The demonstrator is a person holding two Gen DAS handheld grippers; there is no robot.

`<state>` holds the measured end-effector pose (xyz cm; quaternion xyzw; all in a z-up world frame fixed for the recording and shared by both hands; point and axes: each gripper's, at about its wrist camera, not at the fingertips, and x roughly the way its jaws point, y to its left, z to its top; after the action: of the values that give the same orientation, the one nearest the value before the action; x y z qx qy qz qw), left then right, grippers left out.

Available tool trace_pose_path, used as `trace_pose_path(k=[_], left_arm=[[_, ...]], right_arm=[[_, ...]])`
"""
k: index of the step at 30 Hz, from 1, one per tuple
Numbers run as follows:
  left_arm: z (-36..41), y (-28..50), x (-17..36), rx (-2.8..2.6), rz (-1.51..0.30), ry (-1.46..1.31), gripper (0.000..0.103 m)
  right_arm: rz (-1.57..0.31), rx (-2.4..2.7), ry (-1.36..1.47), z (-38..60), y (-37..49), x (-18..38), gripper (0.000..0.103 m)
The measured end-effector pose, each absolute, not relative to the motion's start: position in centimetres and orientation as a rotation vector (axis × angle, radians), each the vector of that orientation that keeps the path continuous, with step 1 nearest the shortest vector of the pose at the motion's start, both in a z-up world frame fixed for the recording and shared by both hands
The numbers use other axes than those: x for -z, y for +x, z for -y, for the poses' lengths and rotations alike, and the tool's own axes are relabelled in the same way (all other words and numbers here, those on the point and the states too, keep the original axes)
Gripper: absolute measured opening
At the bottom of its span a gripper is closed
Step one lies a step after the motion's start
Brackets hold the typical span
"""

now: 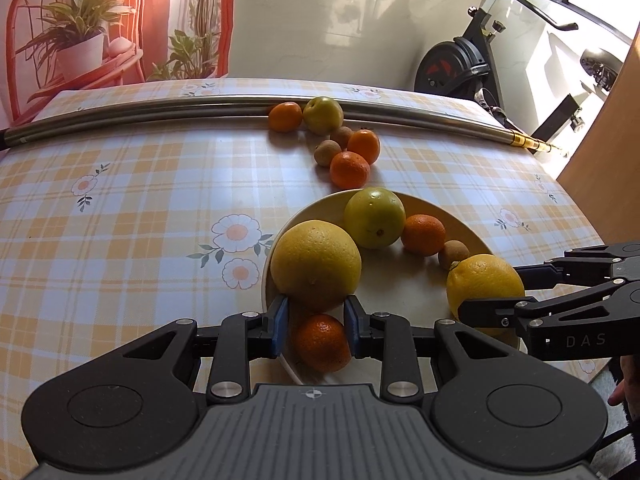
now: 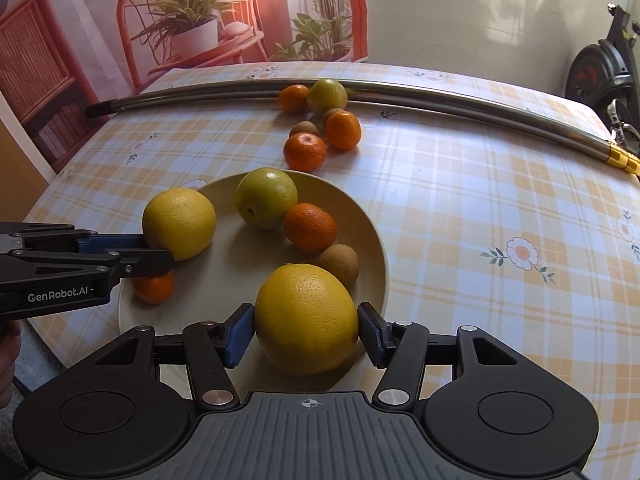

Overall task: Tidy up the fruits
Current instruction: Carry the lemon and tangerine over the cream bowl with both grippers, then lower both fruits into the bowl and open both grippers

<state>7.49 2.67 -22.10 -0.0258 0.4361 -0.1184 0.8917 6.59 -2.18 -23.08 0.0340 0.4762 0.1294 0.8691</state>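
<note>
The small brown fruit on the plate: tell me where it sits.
The small brown fruit lies on the plate toward its right rim, between the mandarin and the large yellow citrus.

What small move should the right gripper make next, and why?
Probably open the right gripper and back off: the large yellow citrus fruit between its fingers seems to rest on the round beige plate, while orange tangerines wait on the tablecloth.
</note>
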Motion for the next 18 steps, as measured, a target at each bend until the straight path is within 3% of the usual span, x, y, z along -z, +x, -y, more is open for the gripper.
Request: trace_pose_path(k=[18], left_arm=[[-3.1,9.1,22.3,0.270,-0.908,-0.096,0.034]], right_arm=[[-0.950,-0.282,0.028,2.1,8.7,23.7,0.052]])
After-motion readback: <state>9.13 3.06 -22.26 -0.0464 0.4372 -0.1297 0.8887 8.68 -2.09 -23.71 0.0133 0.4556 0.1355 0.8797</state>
